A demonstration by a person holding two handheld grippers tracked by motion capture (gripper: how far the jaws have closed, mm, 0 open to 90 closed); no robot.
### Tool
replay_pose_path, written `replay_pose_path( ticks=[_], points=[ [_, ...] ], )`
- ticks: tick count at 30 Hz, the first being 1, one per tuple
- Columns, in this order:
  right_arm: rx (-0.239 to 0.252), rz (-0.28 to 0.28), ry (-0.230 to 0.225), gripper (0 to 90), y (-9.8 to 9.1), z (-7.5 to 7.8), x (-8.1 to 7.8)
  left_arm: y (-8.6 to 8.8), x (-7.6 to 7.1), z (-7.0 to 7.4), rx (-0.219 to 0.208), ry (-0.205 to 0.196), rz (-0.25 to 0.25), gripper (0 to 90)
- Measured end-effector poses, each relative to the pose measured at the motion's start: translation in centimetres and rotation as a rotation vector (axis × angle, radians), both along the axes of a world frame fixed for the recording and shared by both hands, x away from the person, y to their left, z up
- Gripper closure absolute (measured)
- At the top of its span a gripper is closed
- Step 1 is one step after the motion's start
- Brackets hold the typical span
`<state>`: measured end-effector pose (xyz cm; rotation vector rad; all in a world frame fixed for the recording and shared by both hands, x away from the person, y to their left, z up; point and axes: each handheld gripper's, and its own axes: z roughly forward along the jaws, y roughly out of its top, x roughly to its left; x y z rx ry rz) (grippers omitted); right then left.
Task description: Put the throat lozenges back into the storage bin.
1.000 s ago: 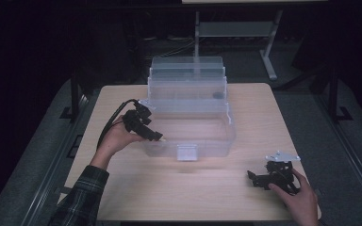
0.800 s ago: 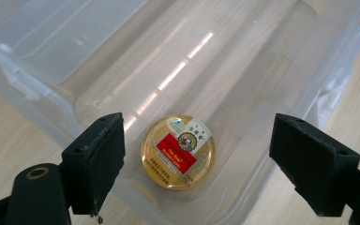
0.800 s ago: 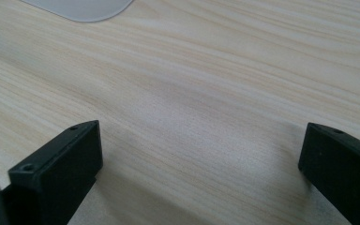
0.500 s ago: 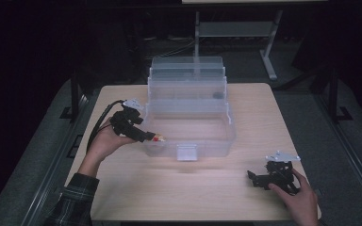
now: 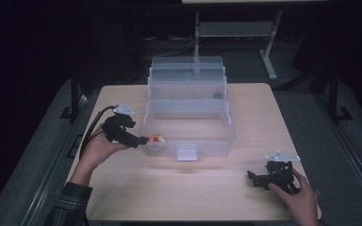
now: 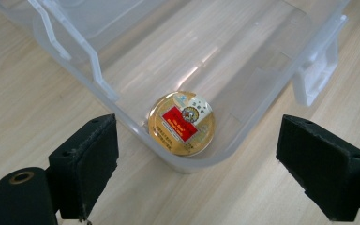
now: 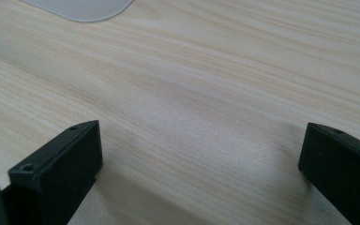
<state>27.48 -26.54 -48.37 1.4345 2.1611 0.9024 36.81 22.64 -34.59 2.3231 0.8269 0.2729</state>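
Note:
A clear plastic tiered box (image 5: 188, 110) stands open in the middle of the wooden table (image 5: 136, 188). A small round gold tin with a red label (image 6: 182, 123) lies flat in the near left corner of its bottom tray (image 5: 156, 140). My left gripper (image 5: 143, 140) hovers just outside that corner, open and empty, its jaws spread wide on either side of the tin in the left gripper view (image 6: 215, 164). My right gripper (image 5: 252, 176) rests low over bare wood at the table's near right, open with nothing between its jaws (image 7: 199, 164).
The box's white front latch (image 5: 187, 152) faces the near edge. Its upper trays step back toward the far side, one holding a small dark item (image 5: 217, 95). A metal stand (image 5: 235, 33) is behind the table. Dark floor surrounds it.
My left gripper has pulled back from the box's near left corner toward the left and now stands outside the wall, with the tin lying in the tray. The right gripper stayed put.

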Motion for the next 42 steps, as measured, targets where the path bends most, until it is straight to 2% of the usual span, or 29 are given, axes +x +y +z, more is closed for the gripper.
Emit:
replay_pose_path(
  ticks=[7,16,22,28,37,42],
  points=[
    [0.001,0.000,0.002,0.0,0.0,0.0,0.0,1.0,-1.0,-0.4,-0.031,-0.015,0.028,12.2],
    [0.002,0.001,0.001,0.0,0.0,0.0,0.0,2.5,-2.6,-1.1,-0.031,-0.041,0.048,12.2],
    [0.000,0.000,0.001,0.0,0.0,0.0,0.0,3.4,-3.4,-2.0,-0.045,-0.052,0.060,12.3],
    [0.001,0.000,0.001,0.0,0.0,0.0,0.0,3.8,-4.1,-3.0,-0.047,-0.085,0.064,12.3],
    [0.000,0.000,0.001,0.0,0.0,0.0,0.0,4.4,-5.1,-4.4,-0.045,-0.096,0.078,12.3],
    [0.001,0.000,0.001,0.0,0.0,0.0,0.0,4.8,-5.8,-5.5,-0.053,-0.088,0.091,12.3]
  ],
)
